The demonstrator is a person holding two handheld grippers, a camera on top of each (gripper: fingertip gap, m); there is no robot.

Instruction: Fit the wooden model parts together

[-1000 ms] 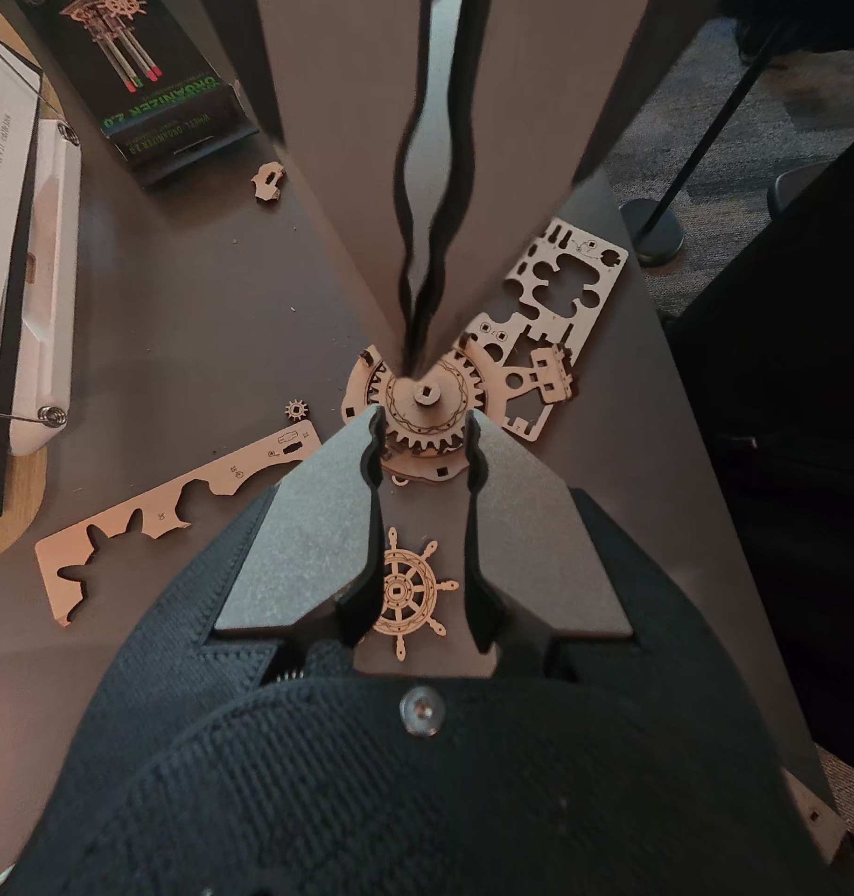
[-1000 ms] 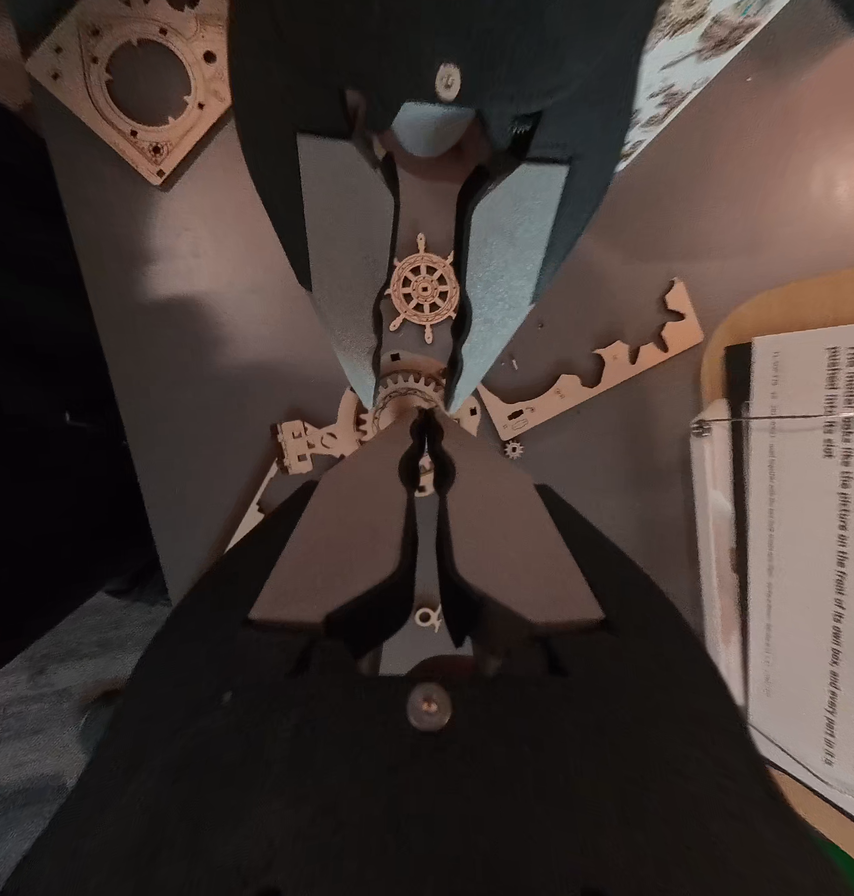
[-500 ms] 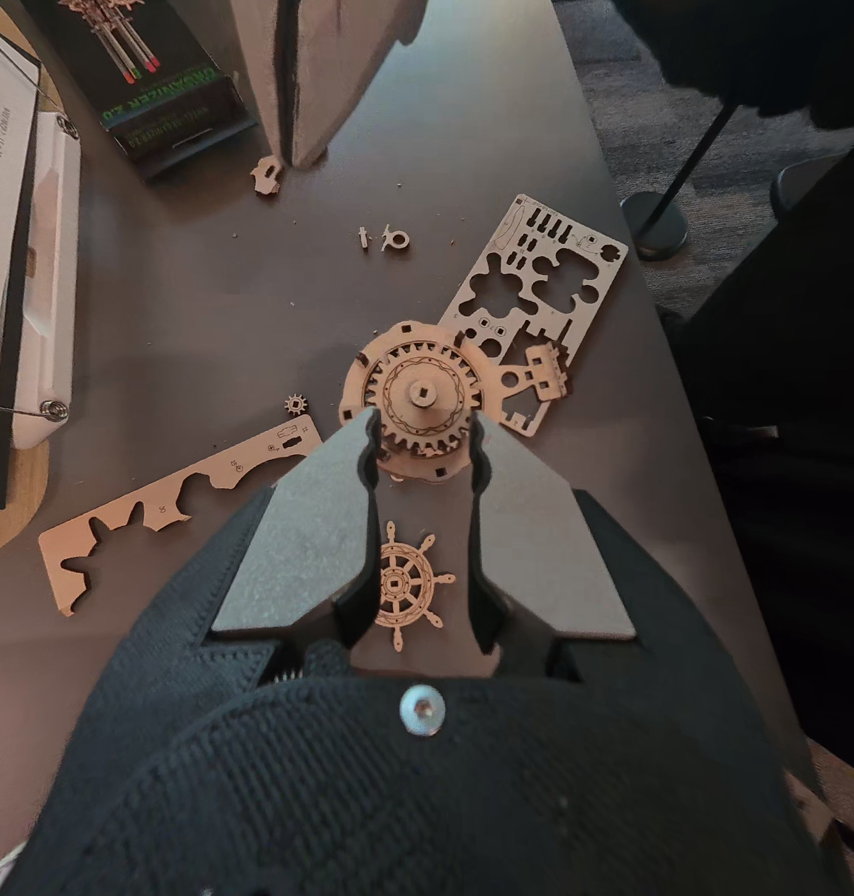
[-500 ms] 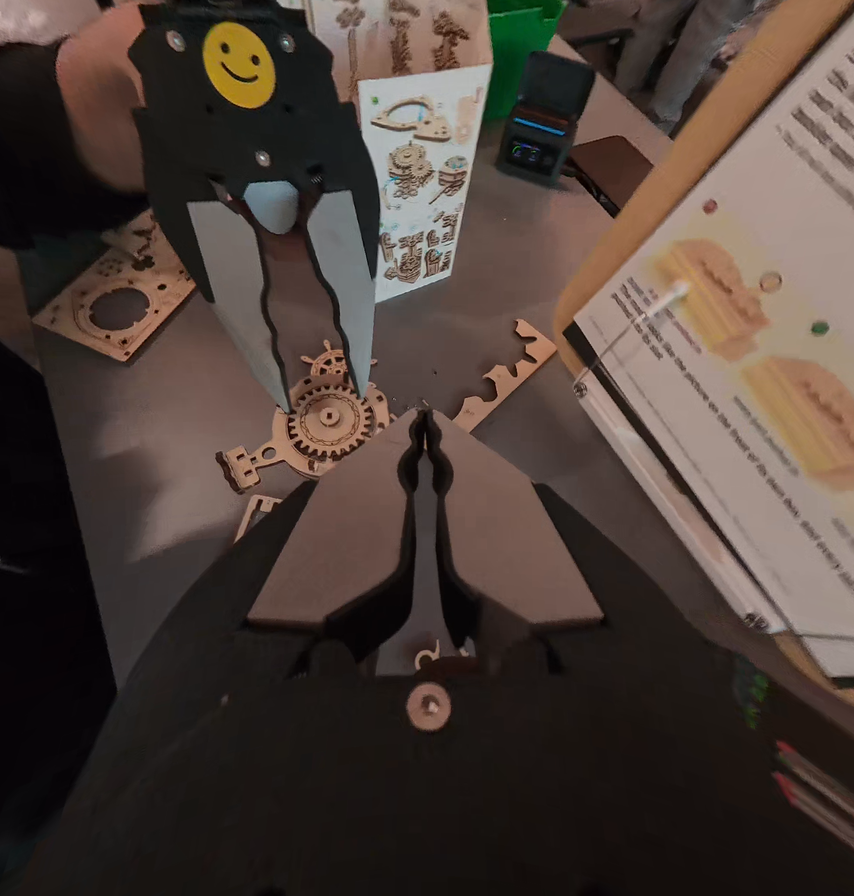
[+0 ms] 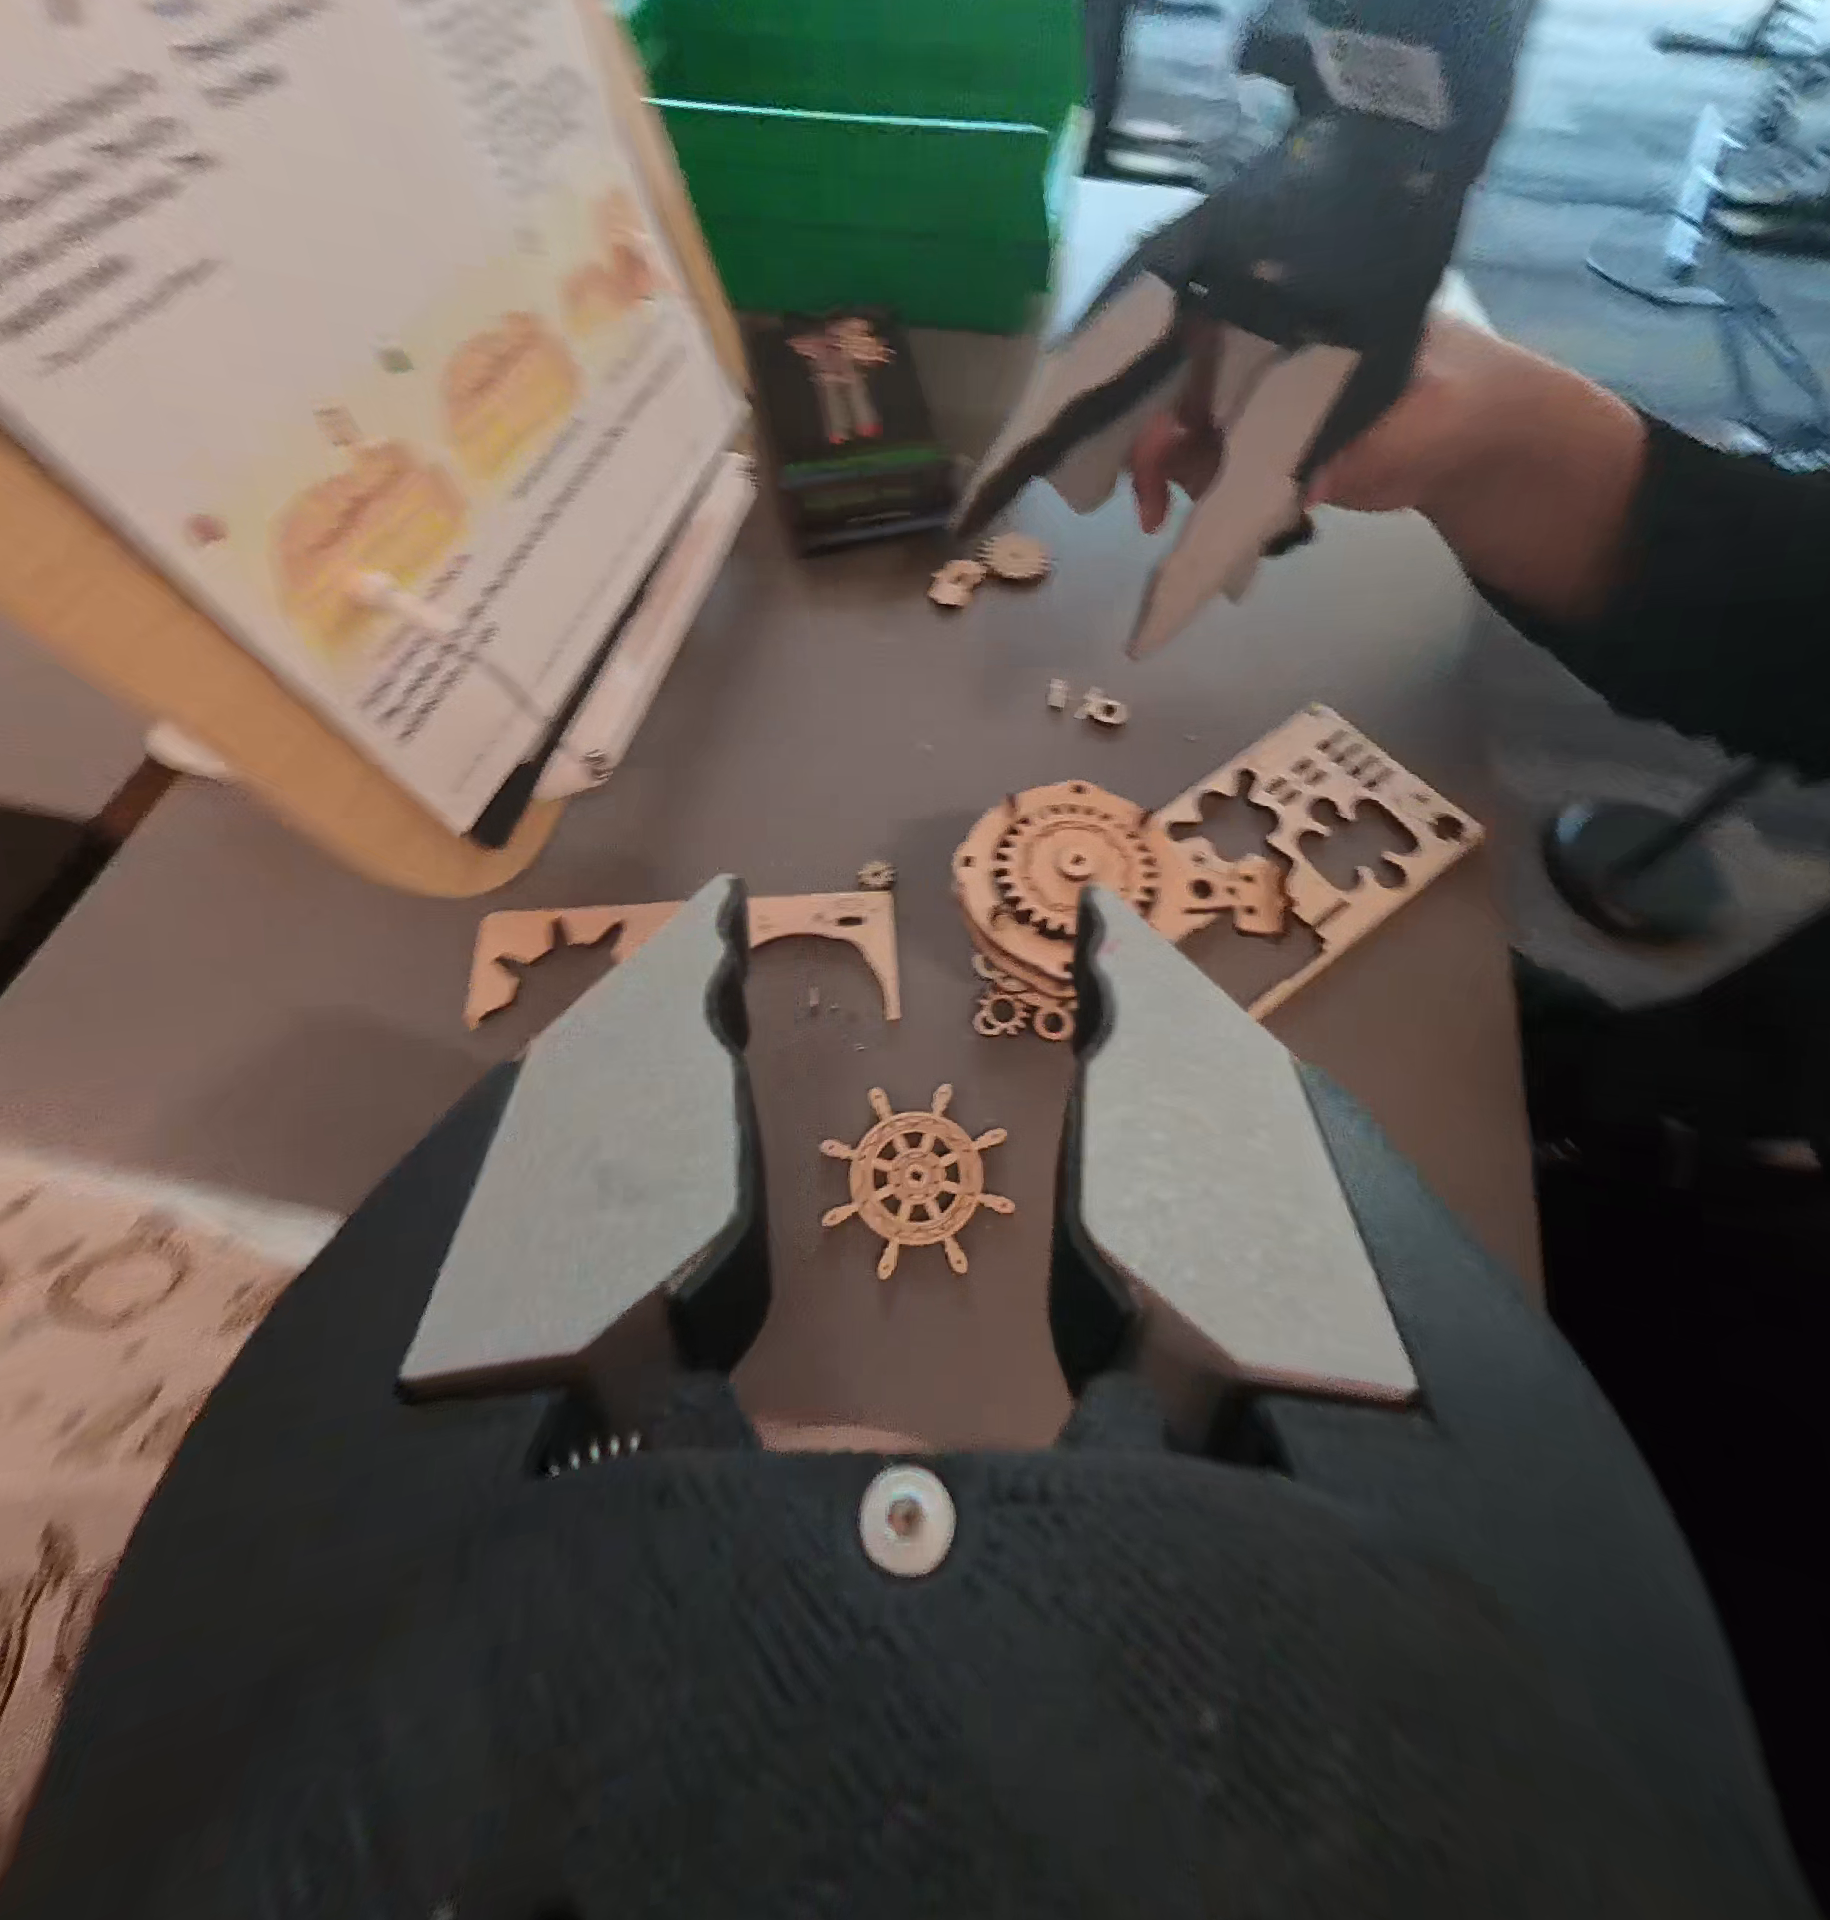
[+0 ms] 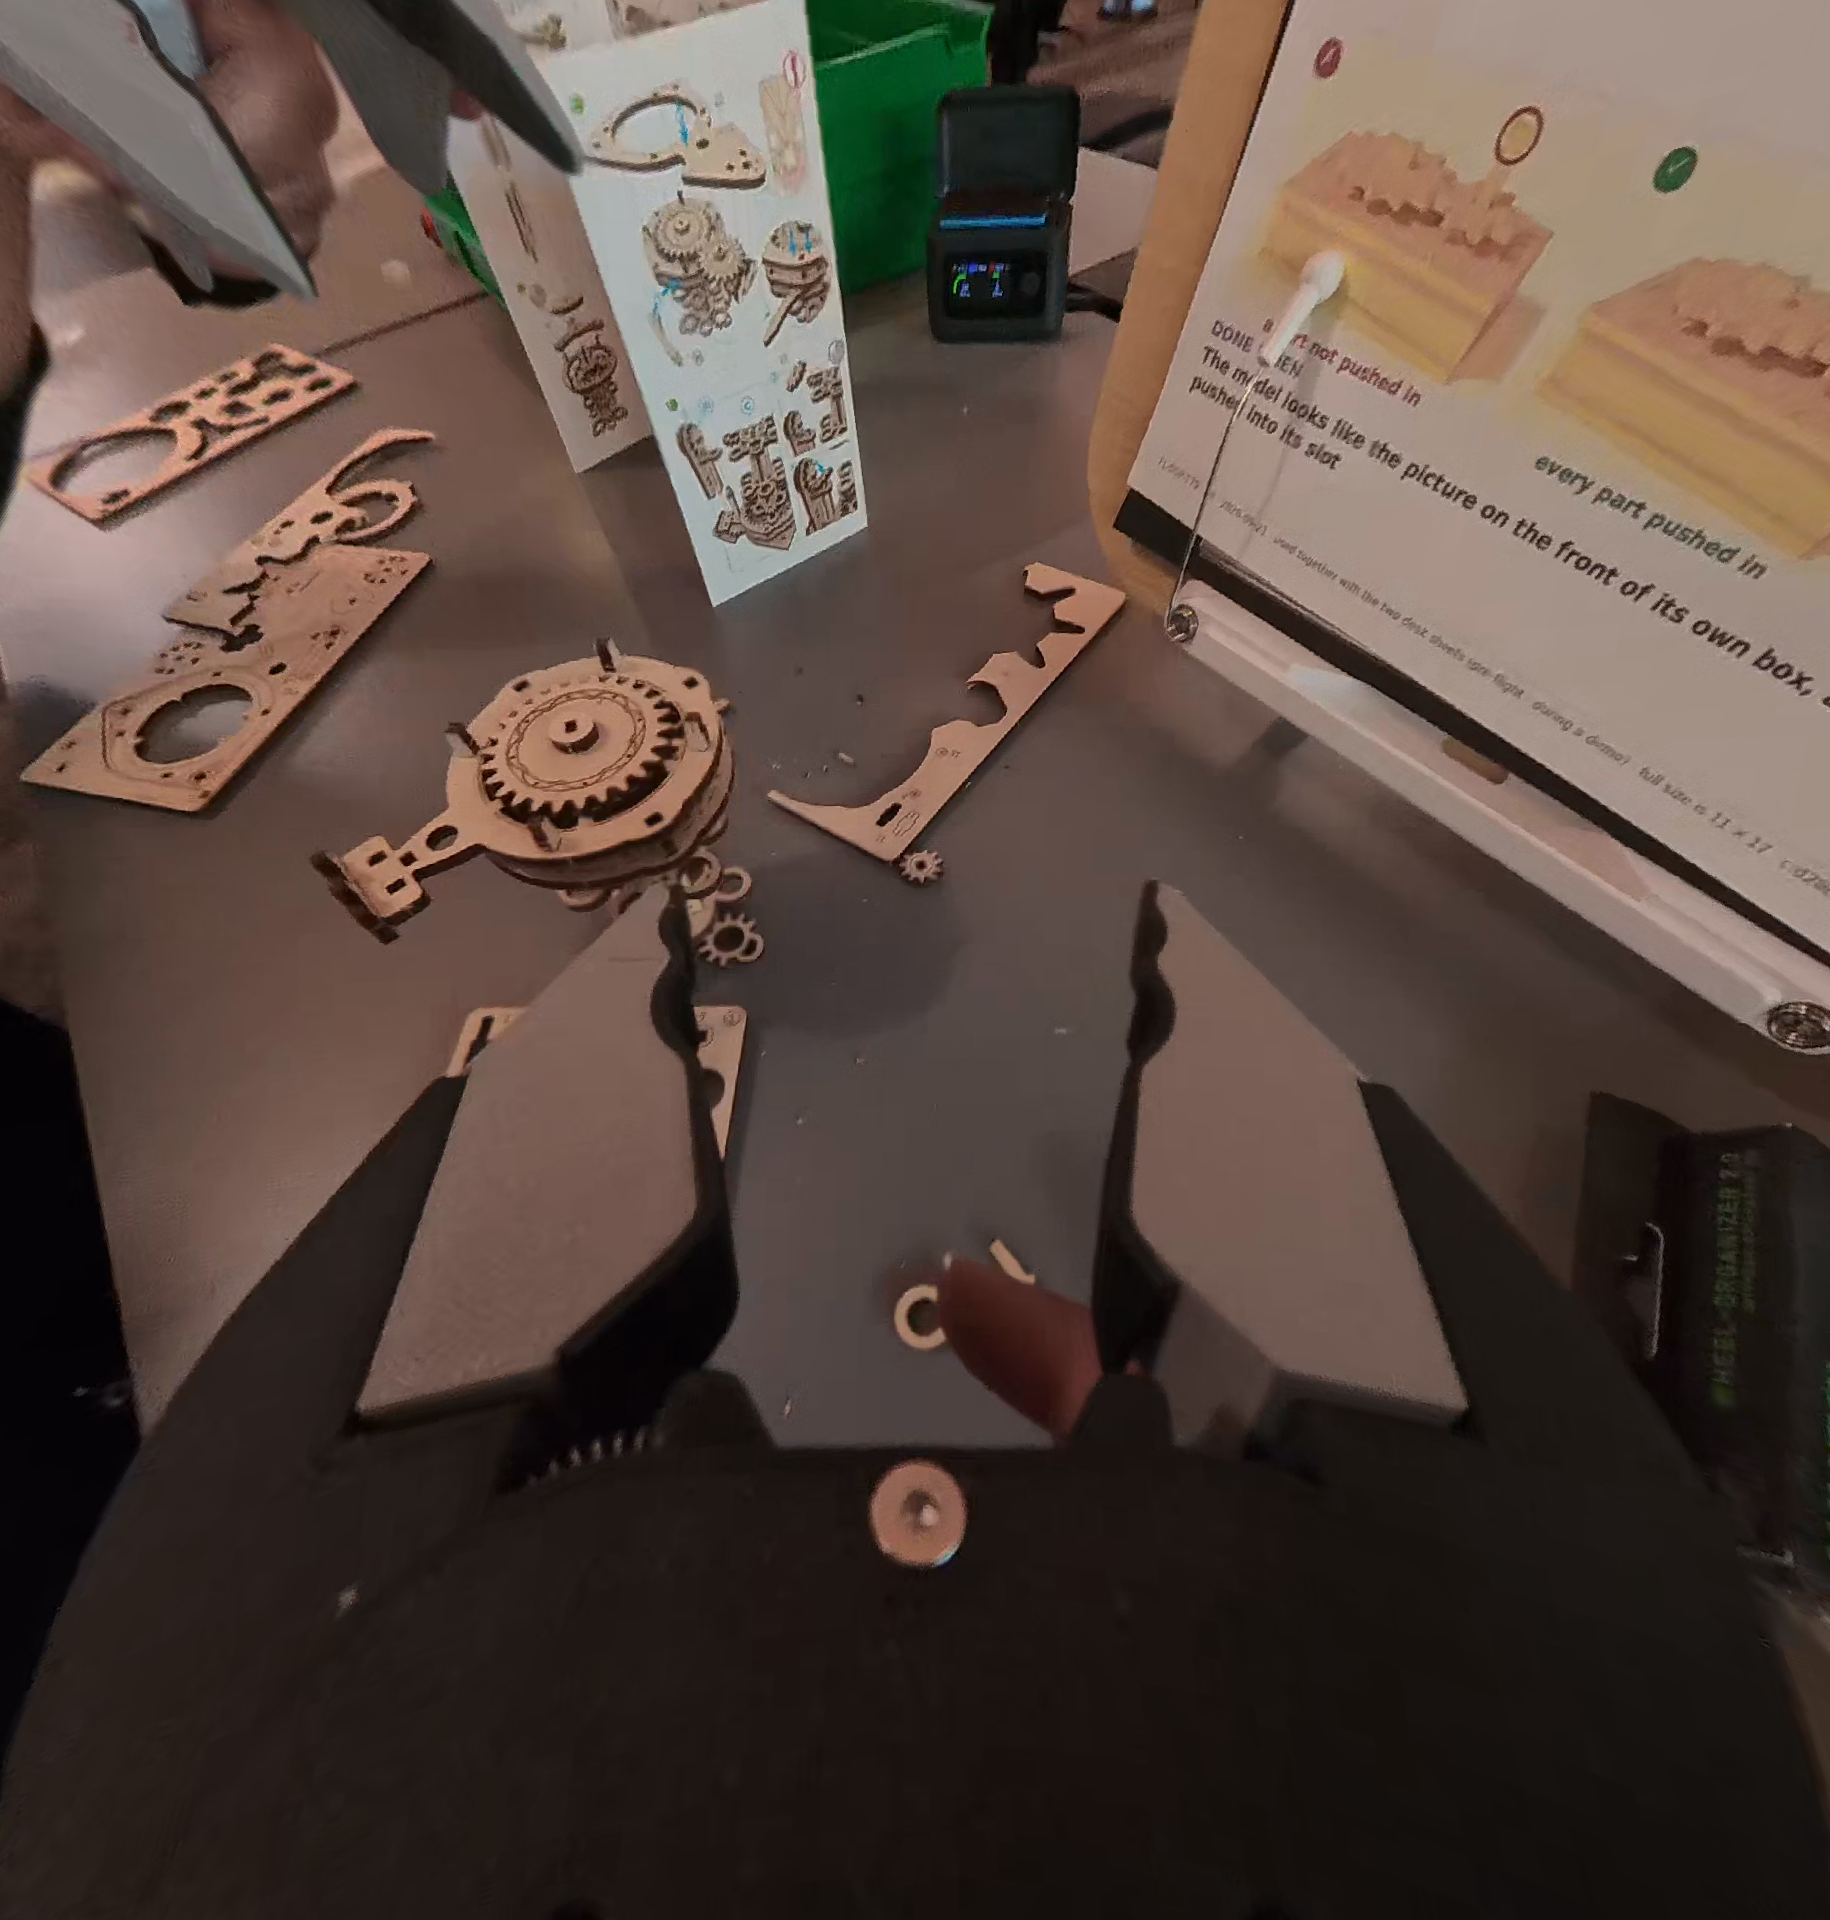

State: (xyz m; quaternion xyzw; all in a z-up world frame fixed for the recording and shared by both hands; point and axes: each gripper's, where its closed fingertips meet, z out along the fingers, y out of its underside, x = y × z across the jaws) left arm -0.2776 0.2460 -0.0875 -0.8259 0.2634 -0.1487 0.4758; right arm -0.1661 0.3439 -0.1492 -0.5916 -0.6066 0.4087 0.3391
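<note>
Grey tabletop is carrying the loose wooden pieces, with a green bin and a clipboard of printed sheets standing at its far edge. Near the middle, the gear assembly is lying flat, its round stacked body facing up with the toothed wheel on top. Its handle-like arm is pointing toward the lower left of the right wrist view, so the long axis is running from the round body out to that notched end. A ship's wheel is lying flat on the table, seen between the fingers of the left gripper, which are standing wide apart and holding nothing. The right gripper is also hanging with its fingers spread apart and empty, above a small ring piece that a fingertip is partly covering. A cut-out strip is lying just to the right of the assembly, with a tiny gear at its near corner. Punched-out sheets are lying to the assembly's left, and a folded instruction leaflet is standing upright behind it.
</note>
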